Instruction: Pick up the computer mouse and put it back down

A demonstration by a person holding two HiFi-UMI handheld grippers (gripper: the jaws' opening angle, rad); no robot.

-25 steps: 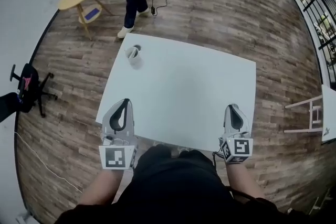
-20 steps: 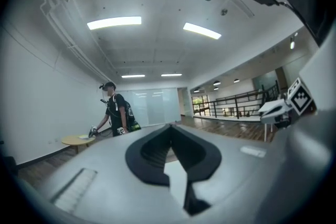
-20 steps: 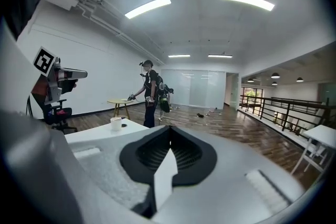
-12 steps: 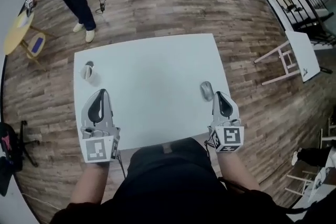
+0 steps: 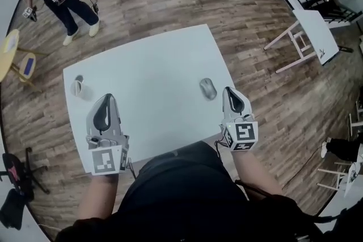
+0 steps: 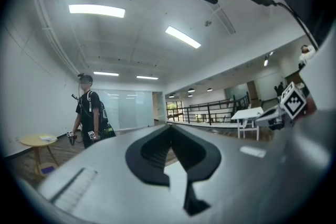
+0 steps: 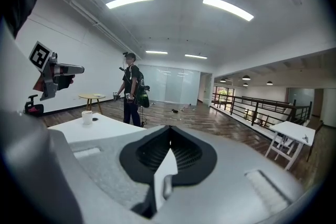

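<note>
The computer mouse (image 5: 208,88) lay untouched on the table (image 5: 147,65), with none of the task done yet

It sat on the white top close to the right edge, nearer the front right corner than the far one. The right gripper (image 5: 228,90) was just beside it over that edge, not touching it, with its jaws pressed together and nothing between them. The left gripper (image 5: 105,98) was over the front left part of the table, well apart from the computer mouse, its jaws likewise together and empty. A cup (image 5: 77,88) stood near the left edge. As things lay, I judged the whole job remained: a gripper, most likely the right one, had to open, close on the computer mouse, lift it and set it back down
</note>
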